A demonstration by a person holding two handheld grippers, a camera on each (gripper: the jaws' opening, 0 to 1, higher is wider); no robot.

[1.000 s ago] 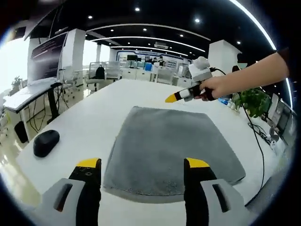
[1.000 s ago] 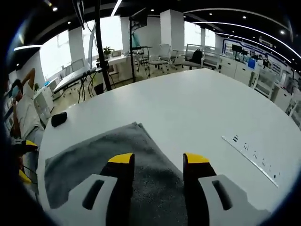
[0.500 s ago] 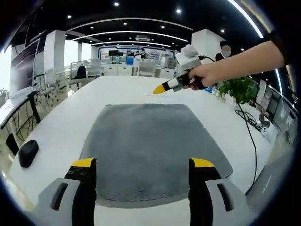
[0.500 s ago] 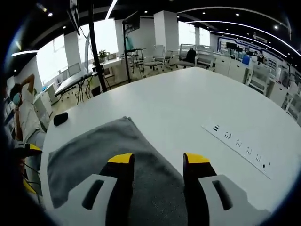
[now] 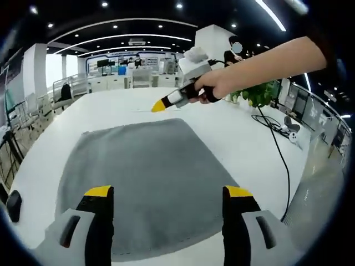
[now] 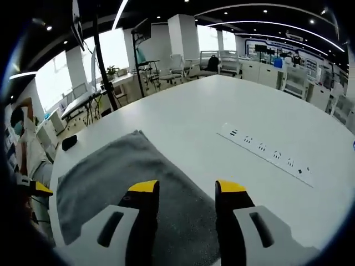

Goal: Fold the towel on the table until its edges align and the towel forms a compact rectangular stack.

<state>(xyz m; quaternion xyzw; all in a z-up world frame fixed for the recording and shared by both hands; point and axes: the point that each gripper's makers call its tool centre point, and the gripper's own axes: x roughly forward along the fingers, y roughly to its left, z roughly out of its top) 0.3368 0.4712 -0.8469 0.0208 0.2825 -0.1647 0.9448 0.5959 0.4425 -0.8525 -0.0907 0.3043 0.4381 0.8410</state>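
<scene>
Fingers point(image 5: 100, 221) of both grippers are spread apart, holding nothing, with the gray towel point(image 5: 138, 177) flat on the white worktop point(image 6: 222, 116) under them.

The towel's point(image 5: 136, 183) near edge runs behind the left gripper's point(image 5: 165, 195) two jaws in the left gripper view, so its near corners cannot be judged. In the right gripper view the right gripper point(image 6: 180, 188) covers the towel's closest part. The black computer mouse point(image 5: 13, 204) is cut by the picture's edge (only a sliver shows). The power strip's point(image 6: 266, 154) sockets are too small to count.
</scene>
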